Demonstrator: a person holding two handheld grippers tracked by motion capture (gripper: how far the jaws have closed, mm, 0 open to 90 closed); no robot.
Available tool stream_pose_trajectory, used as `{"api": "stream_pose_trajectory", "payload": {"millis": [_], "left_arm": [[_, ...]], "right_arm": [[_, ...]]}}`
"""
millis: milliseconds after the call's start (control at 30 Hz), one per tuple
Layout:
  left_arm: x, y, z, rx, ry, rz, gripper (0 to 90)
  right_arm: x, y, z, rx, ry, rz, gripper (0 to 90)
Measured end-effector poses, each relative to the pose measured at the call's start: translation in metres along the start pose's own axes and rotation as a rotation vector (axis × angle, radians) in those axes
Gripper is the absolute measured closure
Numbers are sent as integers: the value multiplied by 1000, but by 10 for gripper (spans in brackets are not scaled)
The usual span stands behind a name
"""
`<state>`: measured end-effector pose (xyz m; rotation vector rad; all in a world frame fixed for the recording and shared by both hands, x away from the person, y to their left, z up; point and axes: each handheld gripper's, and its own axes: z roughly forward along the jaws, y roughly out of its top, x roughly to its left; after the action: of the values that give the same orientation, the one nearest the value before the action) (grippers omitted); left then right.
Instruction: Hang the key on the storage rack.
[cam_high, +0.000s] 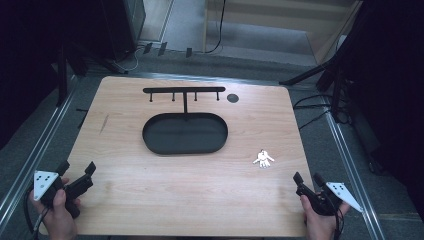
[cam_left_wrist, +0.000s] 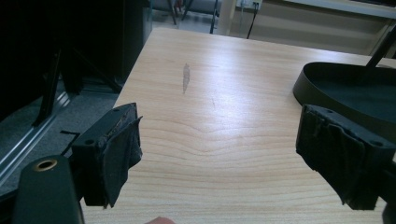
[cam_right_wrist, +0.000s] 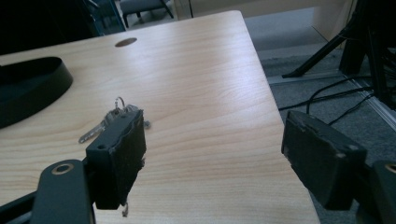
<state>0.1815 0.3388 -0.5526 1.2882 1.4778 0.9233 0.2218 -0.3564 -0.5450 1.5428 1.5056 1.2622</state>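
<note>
Silvery keys (cam_high: 263, 159) (ringed bunch), lying flat

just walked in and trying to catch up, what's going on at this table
A person holds a gripper in each hand at the near edge of a wooden table. Both the left gripper and the right gripper stand open and hold nothing. A bunch of keys lies loose on the table, just ahead of the right gripper. Farther back stands a black oval tray with a hook rack above it; nothing hangs there.
</note>
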Motion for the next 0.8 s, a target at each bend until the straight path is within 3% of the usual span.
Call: {"api": "stream_pose_trajectory", "payload": {"millis": [133, 300, 333, 500, 667, 800], "left_arm": [[-1, 0, 0, 8, 17, 7, 142], [-2, 0, 0, 18, 27, 19, 142], [-2, 0, 0, 22, 32, 16, 142], [-3, 0, 0, 14, 32, 19, 142], [-3, -1, -1, 6, 34, 23, 142], [-3, -1, -2, 1, 42, 27, 141]], "right_arm": [[1, 0, 3, 19, -30, -12, 229], [7, 6, 8, 71, -26, -31, 234], [13, 10, 12, 116, -20, -59, 238], [31, 29, 27, 187, -29, -145, 257], [53, 59, 45, 283, -37, -180, 254], [73, 79, 64, 380, -20, -243, 282]]}}
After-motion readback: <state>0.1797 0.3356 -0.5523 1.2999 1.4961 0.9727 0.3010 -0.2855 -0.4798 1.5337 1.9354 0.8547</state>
